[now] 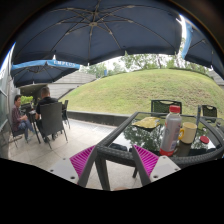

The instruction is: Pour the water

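A clear bottle with a red cap (172, 130) stands upright on a dark glass-top table (120, 146), ahead of my fingers and to the right. Beside it stands an amber glass or cup (186, 136), and a small red thing (204, 140) lies further right. A yellow flat thing (148, 122) lies on the table beyond the bottle. My gripper (114, 160) is open and empty, its pink pads (82, 158) wide apart. The near corner of the table shows between them, some way ahead.
Two people (20, 114) sit on dark chairs (50, 122) at another table to the left. Dark chairs (165, 105) stand behind the near table. Large blue parasols (100, 30) hang overhead. A paved floor (70, 140) lies between the tables, with a grass slope (130, 90) beyond.
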